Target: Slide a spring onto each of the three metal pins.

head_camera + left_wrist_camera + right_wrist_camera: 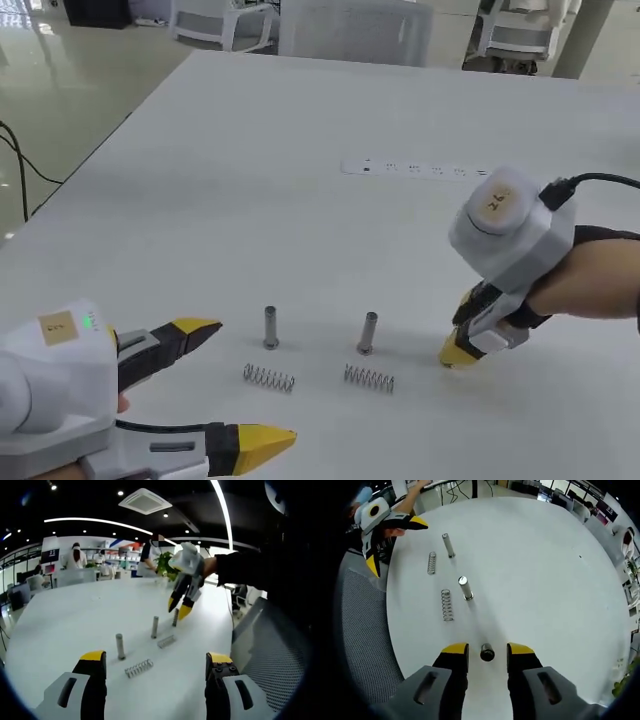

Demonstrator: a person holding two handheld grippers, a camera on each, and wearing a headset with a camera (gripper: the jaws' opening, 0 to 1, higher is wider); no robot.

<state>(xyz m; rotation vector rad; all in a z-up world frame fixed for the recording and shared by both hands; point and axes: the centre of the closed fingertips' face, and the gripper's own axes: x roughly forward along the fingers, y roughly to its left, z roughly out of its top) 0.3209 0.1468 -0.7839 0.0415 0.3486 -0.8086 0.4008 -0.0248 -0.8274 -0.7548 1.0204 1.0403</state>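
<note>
Fingers (456,652) on my right gripper (487,650) are apart, and they're straddling the end pin (487,654). There's one yellow tip on each side and a thin strip of white worktop (545,570) showing between the pin and each tip, so nothing is clamped. That end pin stands upright, next along from the middle pin (367,333) on the right gripper's side, and in the head view the gripper body covers it.

Middle pin: upright on the worktop, shiny grey. Just on my side of it lies the near spring (369,378), flat on its side, close to the pin's foot but not touching as far as I can see. On the other side of the middle pin, towards my left gripper (156,656), stands the left pin (270,327), upright too, with the second spring (268,377) lying flat just in front of it. Both springs run roughly along the row of pins, and neither is on a pin yet.

Left gripper: fingers spread wide, holding nothing, sitting beyond the left pin from the middle pin and nearer to me. Whether the tips touch the worktop I can't tell. Well beyond the middle pin, away from me, a white power strip (415,168) lies on the worktop.
</note>
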